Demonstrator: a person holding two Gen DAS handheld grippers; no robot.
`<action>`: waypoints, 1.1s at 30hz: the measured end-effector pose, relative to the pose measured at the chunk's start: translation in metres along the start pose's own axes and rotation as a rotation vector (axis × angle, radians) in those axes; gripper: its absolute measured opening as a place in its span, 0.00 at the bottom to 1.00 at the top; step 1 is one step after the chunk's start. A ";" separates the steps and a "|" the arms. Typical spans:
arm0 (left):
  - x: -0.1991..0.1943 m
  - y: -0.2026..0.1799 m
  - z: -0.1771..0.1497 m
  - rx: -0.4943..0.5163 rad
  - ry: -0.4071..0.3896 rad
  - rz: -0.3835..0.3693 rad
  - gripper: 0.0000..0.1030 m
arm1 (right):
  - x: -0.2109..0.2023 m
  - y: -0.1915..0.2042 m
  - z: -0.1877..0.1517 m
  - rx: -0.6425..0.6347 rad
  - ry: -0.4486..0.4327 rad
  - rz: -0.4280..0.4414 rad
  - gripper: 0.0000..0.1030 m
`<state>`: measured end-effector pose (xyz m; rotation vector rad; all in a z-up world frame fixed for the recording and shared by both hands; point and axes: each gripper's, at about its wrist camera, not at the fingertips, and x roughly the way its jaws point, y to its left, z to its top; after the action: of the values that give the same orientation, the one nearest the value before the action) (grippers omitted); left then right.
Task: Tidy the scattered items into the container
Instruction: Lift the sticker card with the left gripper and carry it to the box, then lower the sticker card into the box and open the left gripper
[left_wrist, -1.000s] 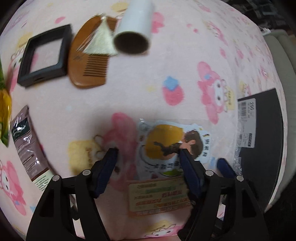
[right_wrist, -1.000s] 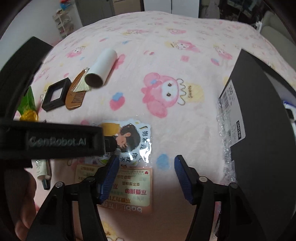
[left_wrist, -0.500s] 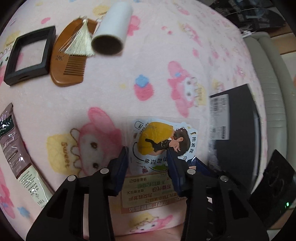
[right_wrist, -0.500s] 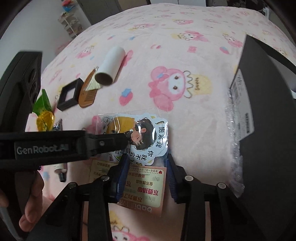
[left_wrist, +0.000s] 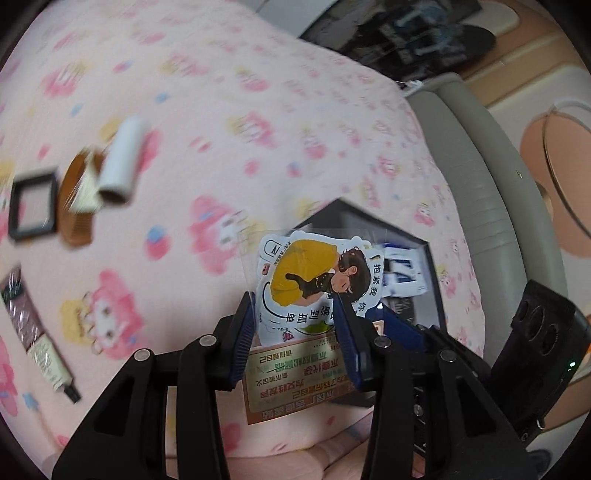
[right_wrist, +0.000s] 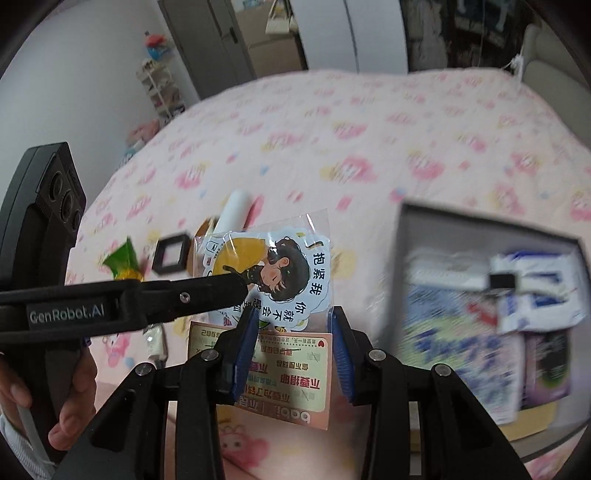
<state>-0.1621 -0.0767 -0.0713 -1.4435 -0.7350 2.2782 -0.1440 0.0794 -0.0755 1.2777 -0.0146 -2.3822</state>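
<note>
Black box (right_wrist: 406, 229) at right, open — blurred blue-white packets (right_wrist: 532, 291) and printed pouches inside. Left of it, pink blanket (left_wrist: 229, 110) bare up to white tube (left_wrist: 120, 166), comb (left_wrist: 75, 206), black frame (left_wrist: 33, 206). Sticker pack (left_wrist: 314, 280) lifted off the blanket — left gripper (left_wrist: 295, 332) and right gripper (right_wrist: 291, 332) both pinch its lower edge, near box rim.

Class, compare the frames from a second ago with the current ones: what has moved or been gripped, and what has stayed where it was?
Both tongs, open a second ago, have closed on the sticker packet: left tongs, right tongs. The packet has been lifted off the pink blanket and now hangs upright near the open black box. The white tube, wooden comb and black frame lie where they were.
</note>
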 end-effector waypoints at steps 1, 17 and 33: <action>0.003 -0.007 0.008 0.017 0.004 -0.006 0.40 | -0.008 -0.004 0.004 -0.002 -0.017 -0.005 0.34; 0.152 -0.089 0.012 0.078 0.269 -0.037 0.40 | -0.037 -0.172 -0.016 0.141 0.046 -0.159 0.36; 0.193 -0.095 -0.007 0.065 0.282 0.074 0.40 | -0.016 -0.221 -0.038 0.302 0.175 -0.313 0.41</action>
<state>-0.2360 0.1058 -0.1578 -1.7387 -0.5248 2.0679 -0.1881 0.2923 -0.1310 1.7390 -0.1360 -2.5902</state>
